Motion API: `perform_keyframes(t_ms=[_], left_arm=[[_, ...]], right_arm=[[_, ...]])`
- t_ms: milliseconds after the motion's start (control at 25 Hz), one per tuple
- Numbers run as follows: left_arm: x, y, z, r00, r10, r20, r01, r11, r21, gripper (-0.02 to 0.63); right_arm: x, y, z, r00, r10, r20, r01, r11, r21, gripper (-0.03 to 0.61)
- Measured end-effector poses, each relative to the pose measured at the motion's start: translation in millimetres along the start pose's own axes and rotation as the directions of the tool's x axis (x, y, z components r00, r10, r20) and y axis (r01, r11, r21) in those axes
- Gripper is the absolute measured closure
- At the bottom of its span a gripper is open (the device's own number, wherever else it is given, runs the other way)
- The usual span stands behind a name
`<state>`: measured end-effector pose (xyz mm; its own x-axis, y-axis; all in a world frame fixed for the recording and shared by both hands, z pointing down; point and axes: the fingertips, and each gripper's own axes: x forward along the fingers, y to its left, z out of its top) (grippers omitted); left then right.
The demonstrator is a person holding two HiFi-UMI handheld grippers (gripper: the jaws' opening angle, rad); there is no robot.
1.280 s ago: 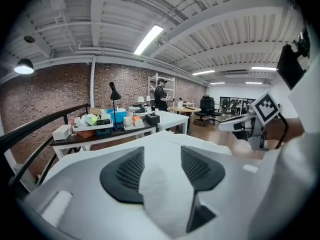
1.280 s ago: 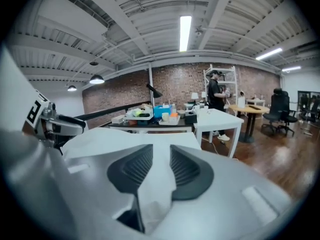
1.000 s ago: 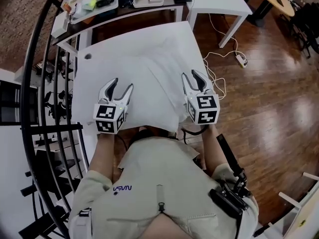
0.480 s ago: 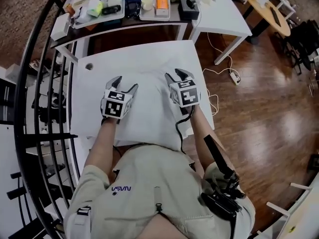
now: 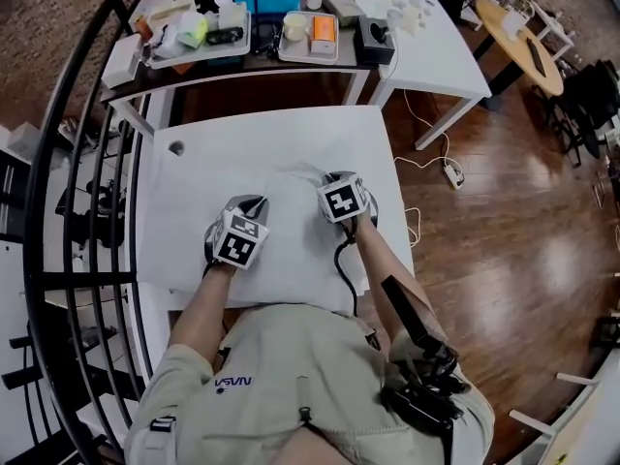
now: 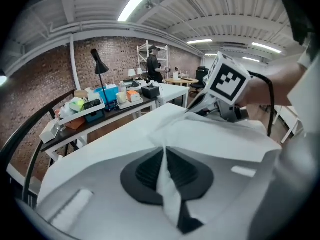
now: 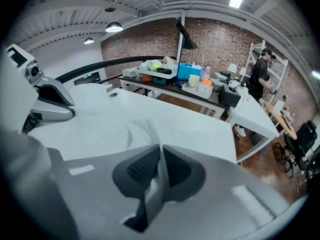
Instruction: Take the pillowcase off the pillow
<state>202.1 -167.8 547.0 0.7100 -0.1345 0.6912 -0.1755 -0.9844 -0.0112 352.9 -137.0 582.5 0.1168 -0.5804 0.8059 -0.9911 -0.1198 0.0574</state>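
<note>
The pillowcase (image 5: 291, 255) is lying on the white desk (image 5: 184, 177), covering the pillow. The left gripper (image 6: 164, 174) and right gripper (image 7: 160, 176), their jaws having just been closing, are each pinching a thin fold of it. Such shallow bites are risking the cloth slipping free, or the pillow dragging along.

Beige short-sleeved shirt (image 5: 291, 356) with small chest lettering. Left gripper (image 6: 164, 159) and right gripper (image 7: 160, 166): pale grey shells, dark ribbed jaws, black-and-white marker cubes (image 5: 239, 245). A black cable (image 5: 341, 260) leaves the right gripper.
</note>
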Motion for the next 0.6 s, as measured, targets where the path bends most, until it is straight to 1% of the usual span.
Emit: perform_keyframes(t_ms=[40,120,240,320,400,480,520,560,600], left_arm=[[-9,2,5,0.999,0.007,0.031,-0.007,1.000,-0.013,0.596],[-29,8,16,0.994,0.033,0.108,-0.028,0.998,-0.052,0.598],[-59,21,36,0.970,0.089,0.228,-0.063,0.991,-0.117,0.598],[-80,28,46,0.951,0.122,0.284,-0.079,0.984,-0.159,0.600],[-97,35,52,0.935,0.156,0.318,-0.094,0.975,-0.200,0.600],[-113,43,55,0.917,0.198,0.345,-0.113,0.961,-0.251,0.600],[-121,49,55,0.906,0.224,0.359,-0.125,0.952,-0.279,0.600],[-128,57,56,0.893,0.251,0.373,-0.137,0.942,-0.306,0.600],[-132,65,57,0.882,0.274,0.384,-0.148,0.934,-0.325,0.600]], right_arm=[[-1,-9,-2,0.999,-0.035,0.007,0.035,0.999,0.010,0.566],[-9,-26,7,0.993,-0.090,0.072,0.088,0.996,0.027,0.568],[-24,-54,17,0.974,-0.166,0.152,0.154,0.984,0.087,0.568],[-35,-73,20,0.956,-0.229,0.182,0.206,0.969,0.135,0.569],[-46,-97,20,0.934,-0.299,0.193,0.263,0.945,0.192,0.569],[-57,-125,16,0.913,-0.365,0.183,0.317,0.916,0.247,0.569],[-60,-137,12,0.908,-0.383,0.172,0.331,0.905,0.266,0.569],[-60,-145,8,0.909,-0.385,0.161,0.334,0.902,0.276,0.569],[-57,-150,3,0.915,-0.374,0.152,0.324,0.905,0.275,0.569]])
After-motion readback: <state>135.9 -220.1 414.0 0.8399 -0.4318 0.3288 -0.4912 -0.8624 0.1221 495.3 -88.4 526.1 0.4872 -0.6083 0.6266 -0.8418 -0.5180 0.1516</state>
